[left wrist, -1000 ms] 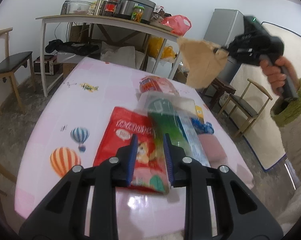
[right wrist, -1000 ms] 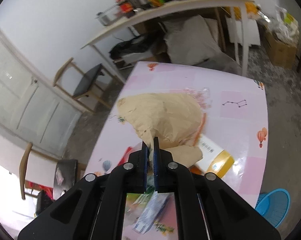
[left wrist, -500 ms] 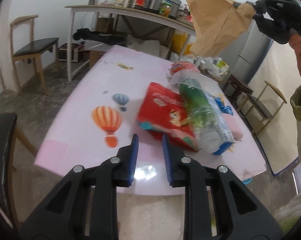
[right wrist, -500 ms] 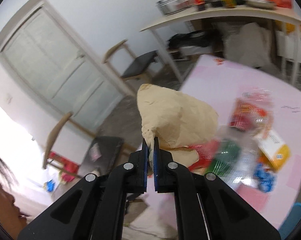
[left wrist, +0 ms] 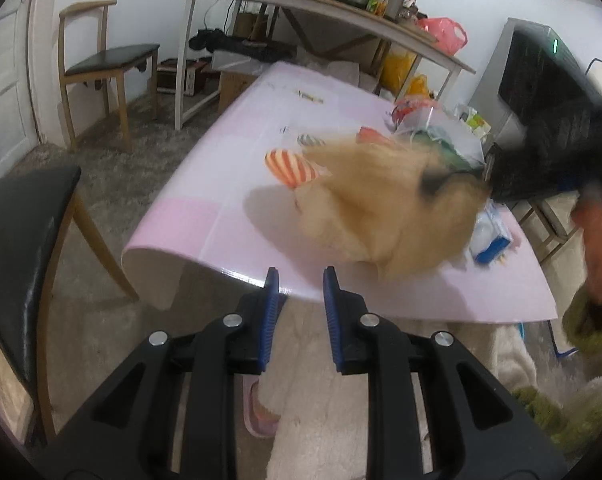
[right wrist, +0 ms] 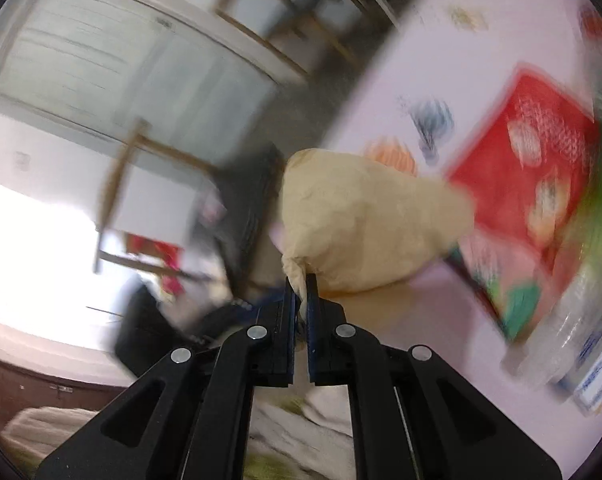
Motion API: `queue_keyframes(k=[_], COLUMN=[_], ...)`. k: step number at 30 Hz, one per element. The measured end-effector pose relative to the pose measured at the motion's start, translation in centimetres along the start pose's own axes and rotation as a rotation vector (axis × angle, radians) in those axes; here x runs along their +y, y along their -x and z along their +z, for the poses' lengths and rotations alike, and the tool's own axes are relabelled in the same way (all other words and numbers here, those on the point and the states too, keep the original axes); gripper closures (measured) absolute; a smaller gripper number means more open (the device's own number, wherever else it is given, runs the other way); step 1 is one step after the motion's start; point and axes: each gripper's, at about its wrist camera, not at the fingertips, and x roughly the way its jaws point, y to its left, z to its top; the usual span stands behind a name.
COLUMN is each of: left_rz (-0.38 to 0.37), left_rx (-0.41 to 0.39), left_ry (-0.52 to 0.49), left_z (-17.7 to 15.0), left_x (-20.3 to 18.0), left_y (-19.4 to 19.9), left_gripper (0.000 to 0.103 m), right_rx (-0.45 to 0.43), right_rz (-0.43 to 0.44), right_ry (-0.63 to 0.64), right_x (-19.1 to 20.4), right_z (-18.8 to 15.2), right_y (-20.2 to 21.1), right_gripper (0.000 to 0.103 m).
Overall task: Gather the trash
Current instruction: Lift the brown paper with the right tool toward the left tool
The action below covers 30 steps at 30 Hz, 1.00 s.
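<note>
A crumpled brown paper bag (left wrist: 389, 208) hangs blurred just over the near part of the pink table (left wrist: 229, 200). My right gripper (right wrist: 300, 280) is shut on the bag's (right wrist: 365, 224) pinched neck. Its black body (left wrist: 549, 152) shows at the right of the left wrist view. Behind the bag lie a red snack packet (right wrist: 529, 152), a green bottle (left wrist: 453, 152) and a blue-and-white pack (left wrist: 491, 236). My left gripper (left wrist: 299, 276) is open and empty, held off the table's near edge over the floor.
A wooden chair (left wrist: 101, 60) stands at the far left and a dark seat (left wrist: 21, 220) close at the left. A side table (left wrist: 301, 4) with jars and pots is at the back. A person's green sleeve (left wrist: 593, 320) is at the right, a slipper (left wrist: 257, 412) below.
The right gripper swung the paper bag down from high at the right to just above the table. The left gripper drew back from the red packet past the table's near edge.
</note>
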Motion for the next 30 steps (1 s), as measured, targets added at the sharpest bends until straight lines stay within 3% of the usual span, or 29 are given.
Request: queue_keyframes(k=[4, 11, 12, 15, 18, 20, 24, 26, 30], left_rz=[-0.026, -0.181, -0.205, -0.237, -0.232, -0.231, -0.226, -0.212, -0.186], left_rx=[-0.012, -0.082, -0.059, 0.034, 0.135, 0.149, 0.154, 0.157, 0.163], left_ry=[0.013, 0.047, 0.042, 0.041, 0.063, 0.076, 0.076, 0.056, -0.017], left_z=[0.3, 2.8, 3.3, 3.8, 3.5, 3.4, 3.6, 3.7, 3.6], left_x=[0.4, -0.8, -1.1, -2.0, -2.3, -2.2, -2.3, -2.7, -4.0], left_y=[0.4, 0.1, -0.8, -3.7, -6.4, -7.1, -7.3, -7.3, -7.2], left_gripper=[0.082, 0.082, 0.081, 0.063, 0.060, 0.060, 0.060, 0.059, 0.041], right_rx=[0.043, 0.026, 0.019, 0.004, -0.021, -0.042, -0.084, -0.113, -0.167], right_rz=[-0.070, -0.088, -0.085, -0.082, -0.090, -0.103, -0.146, -0.176, -0.243], right_ry=[-0.027, -0.053, -0.058, -0.065, -0.052, -0.035, 0.015, 0.048, 0.088], right_x=[-1.3, -2.7, -3.1, -3.6, -3.8, -3.7, -3.2, -2.9, -2.5], right_z=[-2.1, -2.9, -3.0, -3.3, -3.5, -3.8, -4.9, -5.6, -6.8], right_y=[-1.6, -1.7, -1.7, -1.4, -1.7, -1.4, -0.4, 0.7, 3.0], right_gripper=[0.098, 0.098, 0.098, 0.097, 0.097, 0.094, 0.070, 0.064, 0.057])
